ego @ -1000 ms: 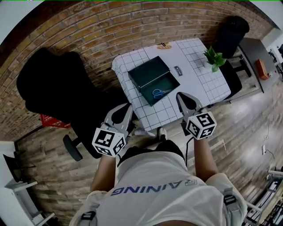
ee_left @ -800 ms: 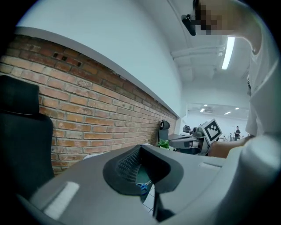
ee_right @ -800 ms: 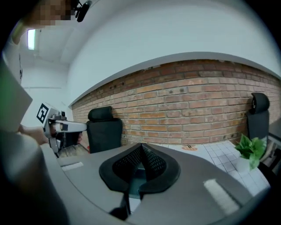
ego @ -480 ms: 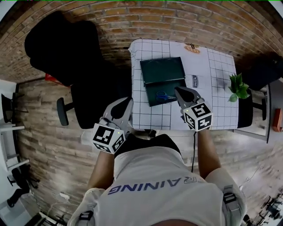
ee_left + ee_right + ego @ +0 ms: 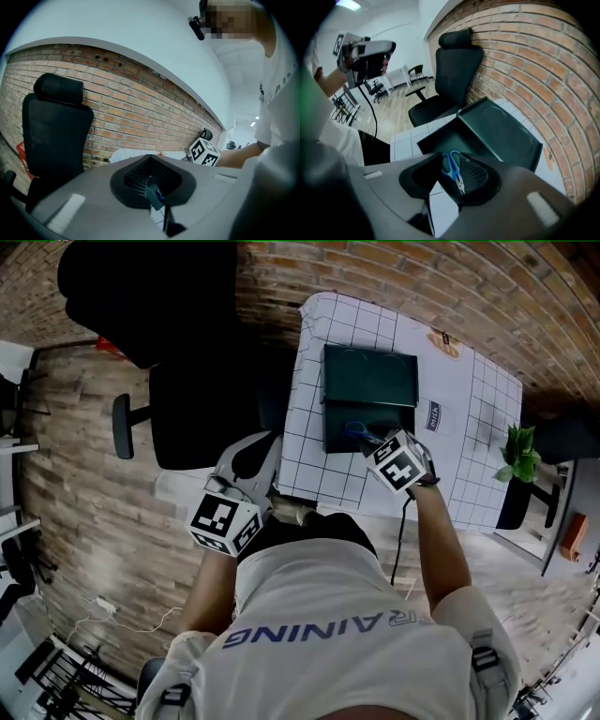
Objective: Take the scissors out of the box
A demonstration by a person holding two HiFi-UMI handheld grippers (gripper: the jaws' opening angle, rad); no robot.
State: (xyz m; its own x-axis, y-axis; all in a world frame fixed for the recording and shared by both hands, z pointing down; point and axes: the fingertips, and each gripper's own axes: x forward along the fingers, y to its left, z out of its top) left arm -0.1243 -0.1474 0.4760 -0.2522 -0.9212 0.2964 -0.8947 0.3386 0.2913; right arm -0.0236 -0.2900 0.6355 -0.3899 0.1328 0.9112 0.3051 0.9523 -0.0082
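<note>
Scissors: lay in open box on table, just beyond my right fingers, parted and empty to straddle them. My left fingers: slightly parted, empty, idle off-table, out of the way.

— Anything legible here?

— Only on the shirt. Large letters "AINING" run across the white cloth in the head view, with a logo mark after them.

— And on the table?

— A small dark label lies just beside the box, and a round orange sticker sits near the far edge. The print on both is too small to read.
</note>
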